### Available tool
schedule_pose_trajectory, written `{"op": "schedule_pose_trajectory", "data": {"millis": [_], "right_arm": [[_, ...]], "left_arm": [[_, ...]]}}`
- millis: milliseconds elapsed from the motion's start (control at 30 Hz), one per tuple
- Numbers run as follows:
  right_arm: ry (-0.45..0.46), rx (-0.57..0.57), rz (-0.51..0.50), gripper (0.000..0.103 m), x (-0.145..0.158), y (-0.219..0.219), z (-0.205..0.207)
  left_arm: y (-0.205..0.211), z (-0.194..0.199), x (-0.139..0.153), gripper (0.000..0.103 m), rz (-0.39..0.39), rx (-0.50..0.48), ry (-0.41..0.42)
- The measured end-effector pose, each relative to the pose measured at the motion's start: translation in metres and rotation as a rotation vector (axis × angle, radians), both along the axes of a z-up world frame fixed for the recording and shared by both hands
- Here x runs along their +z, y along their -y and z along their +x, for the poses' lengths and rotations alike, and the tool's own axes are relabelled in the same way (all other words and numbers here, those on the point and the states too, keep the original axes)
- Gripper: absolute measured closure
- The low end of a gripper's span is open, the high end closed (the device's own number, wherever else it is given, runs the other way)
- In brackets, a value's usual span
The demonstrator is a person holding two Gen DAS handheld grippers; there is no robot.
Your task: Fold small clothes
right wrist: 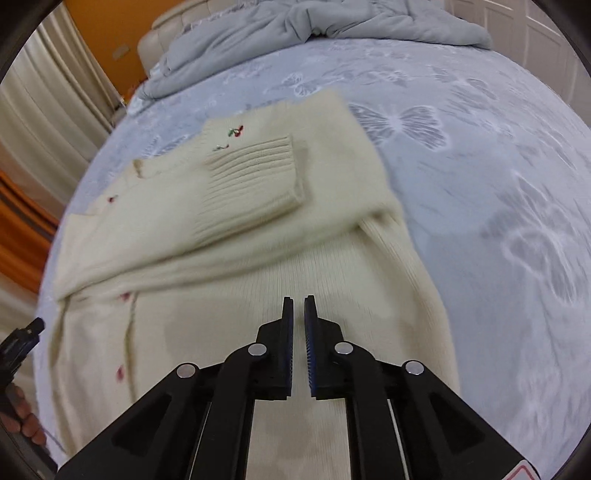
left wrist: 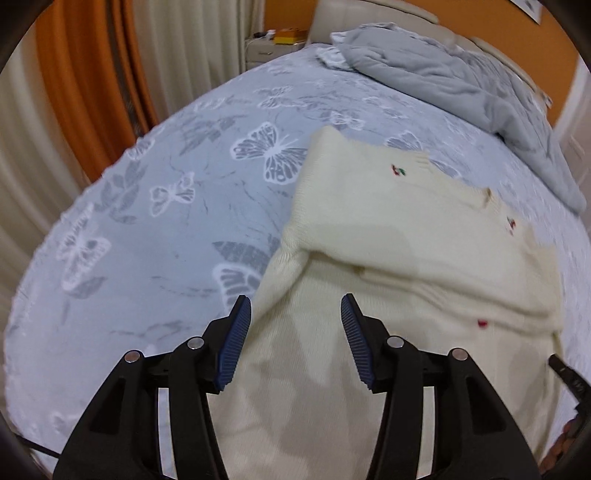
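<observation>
- Here, a cream knit cardigan lies spread on a bed, over a pale blue bedspread patterned with white butterflies.
- The left gripper hangs over the garment's lower part with its two fingers spread wide apart and nothing between them; the ribbed blue pads face each other across bare knit.
- The right gripper sits above the cardigan's ribbed lower body, its fingers drawn almost together with only a narrow slit between the pads; no cloth shows in that slit.
- In the right wrist view, one sleeve is folded across the chest, its ribbed cuff lying flat on the body of the cardigan.
- Small embroidered cherries sit just above that cuff, and dark red buttons run down the front toward the view's left edge.
- In the left wrist view the upper half of the garment lies as a flat folded layer over the lower half, with a crease running across.
- A rumpled grey duvet is heaped at the head of the bed, well apart from the cardigan.
- Orange and cream curtains hang beside the bed, and a padded cream headboard stands behind the duvet.
- Both views are slightly blurred.
</observation>
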State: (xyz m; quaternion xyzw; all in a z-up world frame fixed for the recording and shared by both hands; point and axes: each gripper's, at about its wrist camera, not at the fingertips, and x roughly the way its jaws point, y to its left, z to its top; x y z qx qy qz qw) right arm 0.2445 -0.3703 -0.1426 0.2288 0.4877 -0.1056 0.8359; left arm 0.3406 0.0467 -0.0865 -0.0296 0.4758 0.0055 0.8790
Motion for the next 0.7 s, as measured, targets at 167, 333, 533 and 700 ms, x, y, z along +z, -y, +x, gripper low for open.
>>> {"op": "schedule_pose_trajectory", "data": {"millis": [167, 333, 533, 700], "right_arm": [[0.005, -0.001, -0.002, 0.087, 0.019, -0.008, -0.057], [0.007, -0.007, -0.024, 0.073, 0.038, -0.018, -0.117], [-0.011, -0.014, -0.040, 0.065, 0.045, -0.024, -0.180], [-0.042, -0.048, -0.037, 0.053, 0.039, -0.022, -0.217]], "left_arm": [[0.012, -0.028, 0.017, 0.054, 0.101, -0.049, 0.014], [0.010, -0.061, 0.032, 0.054, 0.115, -0.075, 0.017], [0.006, -0.102, 0.037, 0.050, 0.140, -0.085, 0.010], [-0.011, -0.140, 0.029, 0.030, 0.113, -0.067, -0.028]]}}
